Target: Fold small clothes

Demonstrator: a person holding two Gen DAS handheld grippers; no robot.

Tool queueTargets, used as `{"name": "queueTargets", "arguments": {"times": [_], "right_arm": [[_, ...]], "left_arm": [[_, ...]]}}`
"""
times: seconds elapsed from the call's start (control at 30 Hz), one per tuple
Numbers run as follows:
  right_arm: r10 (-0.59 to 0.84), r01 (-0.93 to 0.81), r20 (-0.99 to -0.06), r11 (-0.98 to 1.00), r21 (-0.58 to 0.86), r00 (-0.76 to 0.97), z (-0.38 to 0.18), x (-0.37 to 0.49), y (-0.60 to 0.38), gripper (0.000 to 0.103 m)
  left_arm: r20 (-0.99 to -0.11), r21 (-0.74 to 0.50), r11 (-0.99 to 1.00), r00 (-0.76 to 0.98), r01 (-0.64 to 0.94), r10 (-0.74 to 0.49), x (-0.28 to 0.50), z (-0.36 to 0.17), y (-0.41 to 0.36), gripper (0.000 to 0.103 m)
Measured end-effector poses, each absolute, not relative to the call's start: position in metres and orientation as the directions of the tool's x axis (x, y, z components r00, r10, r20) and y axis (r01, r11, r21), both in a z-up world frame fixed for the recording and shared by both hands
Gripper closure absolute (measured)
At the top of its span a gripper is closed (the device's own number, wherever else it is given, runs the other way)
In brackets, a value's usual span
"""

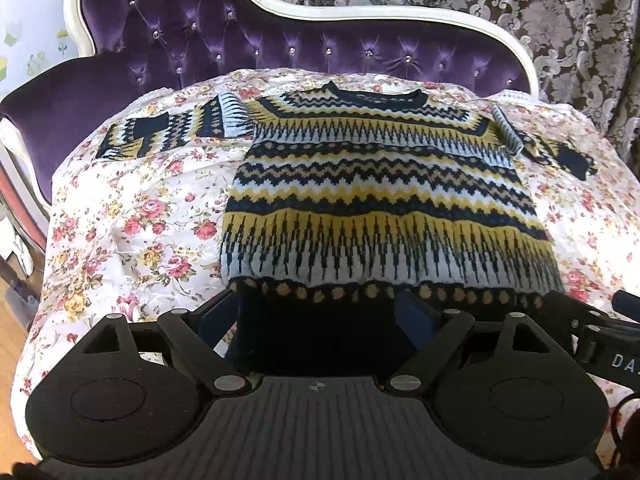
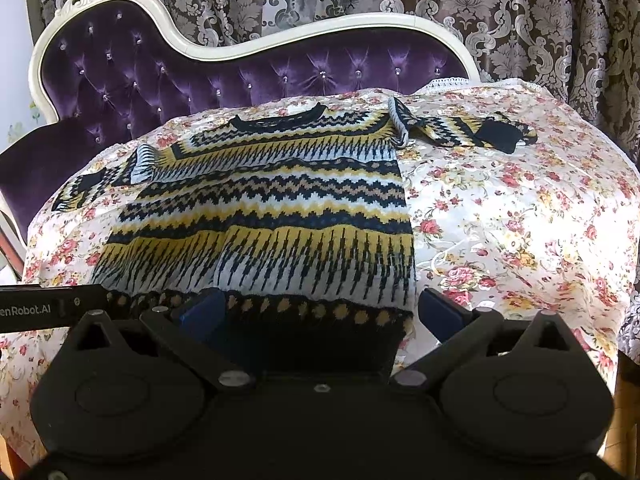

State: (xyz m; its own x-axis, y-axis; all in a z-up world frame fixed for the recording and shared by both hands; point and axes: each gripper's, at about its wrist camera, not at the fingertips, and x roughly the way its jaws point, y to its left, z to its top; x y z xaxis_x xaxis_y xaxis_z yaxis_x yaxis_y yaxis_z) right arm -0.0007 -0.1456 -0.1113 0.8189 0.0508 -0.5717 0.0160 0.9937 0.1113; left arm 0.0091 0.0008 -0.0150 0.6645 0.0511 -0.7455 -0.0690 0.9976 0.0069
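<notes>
A small knitted sweater (image 1: 380, 184) (image 2: 280, 208) with navy, yellow and white zigzag bands lies flat on a floral cloth, neck away from me and both sleeves spread sideways. My left gripper (image 1: 318, 314) hovers at the left part of the dark hem, jaws wide, with the hem between the blue pads (image 1: 218, 316); nothing shows them pressing. My right gripper (image 2: 322, 312) stands just as wide over the hem's right corner, and its right pad (image 2: 442, 312) is out over the cloth. Each gripper's body shows at the edge of the other's view.
The floral cloth (image 1: 132, 216) (image 2: 520, 220) covers the seat of a purple tufted sofa (image 1: 192, 28) with a white carved frame. Patterned brown curtains (image 2: 520, 12) hang behind. Wooden floor (image 1: 16, 320) shows at the lower left.
</notes>
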Motion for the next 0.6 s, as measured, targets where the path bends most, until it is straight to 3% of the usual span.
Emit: {"name": "queueTargets", "arguments": {"times": [0.6], "right_arm": [[0.059,0.009,-0.587,0.994,0.113,0.807,-0.1139,0.0011,-0.1437,0.001]], "left_arm": [[-0.754,0.005,0.998,0.655,-0.063,0.045,0.0107,-0.0175,0.0002,0.018]]}}
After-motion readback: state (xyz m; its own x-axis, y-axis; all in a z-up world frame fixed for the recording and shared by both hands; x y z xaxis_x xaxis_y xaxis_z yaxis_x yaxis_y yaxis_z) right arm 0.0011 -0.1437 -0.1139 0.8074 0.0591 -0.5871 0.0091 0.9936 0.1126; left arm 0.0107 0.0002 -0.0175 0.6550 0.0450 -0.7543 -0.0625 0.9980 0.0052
